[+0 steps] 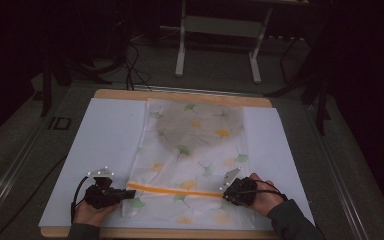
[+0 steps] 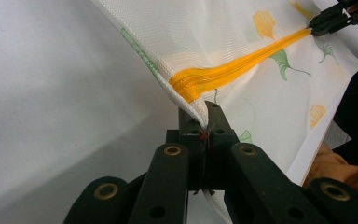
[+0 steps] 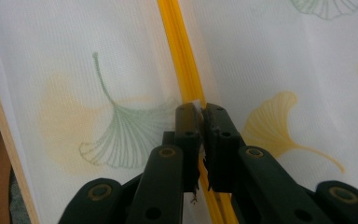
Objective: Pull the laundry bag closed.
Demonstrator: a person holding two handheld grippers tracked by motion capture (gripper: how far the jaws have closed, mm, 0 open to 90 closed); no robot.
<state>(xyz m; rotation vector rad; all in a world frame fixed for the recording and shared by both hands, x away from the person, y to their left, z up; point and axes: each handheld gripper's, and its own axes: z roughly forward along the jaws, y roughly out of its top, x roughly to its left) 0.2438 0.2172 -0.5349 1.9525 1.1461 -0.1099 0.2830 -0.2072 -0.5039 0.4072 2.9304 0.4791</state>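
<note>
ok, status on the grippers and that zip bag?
Left gripper shut on bag corner. Right gripper shut on orange zip strip. Nothing in the way.

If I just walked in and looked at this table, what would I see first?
Probably the bright orange zip strip that crosses the near end of a see-through bag printed with green and yellow leaves, lying in the middle of the white sheet. The left gripper is shut on the bag's left edge by the strip's end, and the right gripper is pinched on the strip at the other end.
</note>
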